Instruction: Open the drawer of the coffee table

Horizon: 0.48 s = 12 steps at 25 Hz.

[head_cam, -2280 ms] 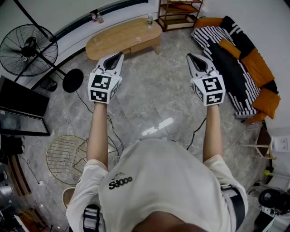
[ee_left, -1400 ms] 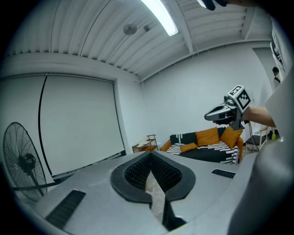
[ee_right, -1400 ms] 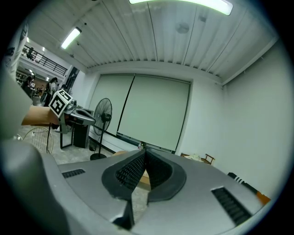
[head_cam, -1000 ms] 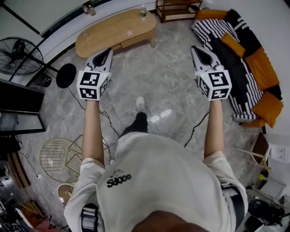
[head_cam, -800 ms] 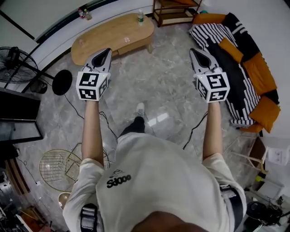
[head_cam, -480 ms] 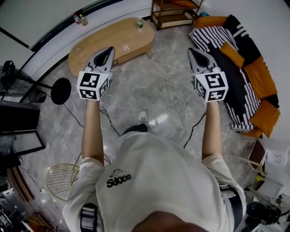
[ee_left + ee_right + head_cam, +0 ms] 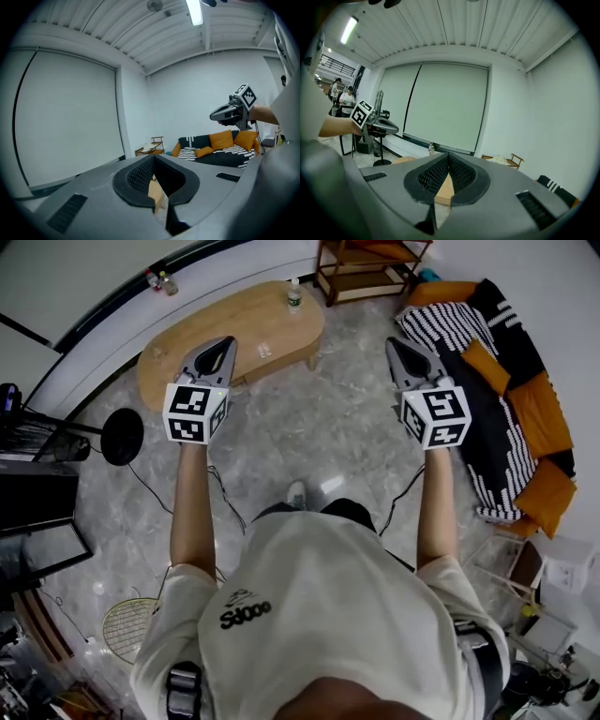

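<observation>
The oval wooden coffee table (image 7: pixel 234 329) stands on the marble floor ahead of me, its near side panel (image 7: pixel 274 368) facing me. Whether a drawer sits in it I cannot make out. My left gripper (image 7: pixel 222 343) is held out in the air with its tip over the table's near edge in the head view, jaws shut and empty. Over bare floor right of the table, my right gripper (image 7: pixel 394 341) is also shut and empty. In the left gripper view the shut jaws (image 7: pixel 152 158) frame a slice of the table (image 7: pixel 154 192). The right gripper view shows the same past its jaws (image 7: pixel 448 155).
A plastic bottle (image 7: pixel 294 296) stands on the table's far end. A black sofa (image 7: pixel 497 390) with orange cushions lines the right wall, and a wooden shelf (image 7: pixel 367 263) stands behind. A fan base (image 7: pixel 122 437), a floor cable and a wire basket (image 7: pixel 127 622) lie at left.
The person has walked forward, so the coffee table is closer and the fan and wire basket have slid back. Both grippers moved forward with the person, still shut.
</observation>
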Available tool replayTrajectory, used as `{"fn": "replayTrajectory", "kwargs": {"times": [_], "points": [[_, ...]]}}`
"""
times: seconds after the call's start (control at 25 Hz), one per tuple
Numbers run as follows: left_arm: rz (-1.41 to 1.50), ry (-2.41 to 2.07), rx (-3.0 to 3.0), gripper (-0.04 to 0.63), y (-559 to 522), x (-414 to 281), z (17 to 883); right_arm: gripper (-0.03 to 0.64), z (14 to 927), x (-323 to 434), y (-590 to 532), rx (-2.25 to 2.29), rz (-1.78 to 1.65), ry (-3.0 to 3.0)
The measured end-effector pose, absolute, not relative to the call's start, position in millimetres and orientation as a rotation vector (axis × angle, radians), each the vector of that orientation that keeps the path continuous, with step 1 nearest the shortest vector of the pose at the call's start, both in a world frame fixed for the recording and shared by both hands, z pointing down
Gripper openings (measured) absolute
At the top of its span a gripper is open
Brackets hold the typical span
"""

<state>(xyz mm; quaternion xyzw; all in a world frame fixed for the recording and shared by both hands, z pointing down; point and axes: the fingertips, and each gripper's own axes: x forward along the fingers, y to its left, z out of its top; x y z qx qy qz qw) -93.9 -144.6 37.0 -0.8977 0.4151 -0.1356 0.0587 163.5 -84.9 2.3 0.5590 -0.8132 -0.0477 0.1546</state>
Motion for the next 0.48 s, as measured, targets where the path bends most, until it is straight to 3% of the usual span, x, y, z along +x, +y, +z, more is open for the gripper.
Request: {"fn": "replayTrajectory", "kwargs": {"times": [0.48], "points": [[-0.5,1.34,-2.734,0.018,-206,-97,81,0.006,42,165,-168,1.497,-0.103,-2.342]]}}
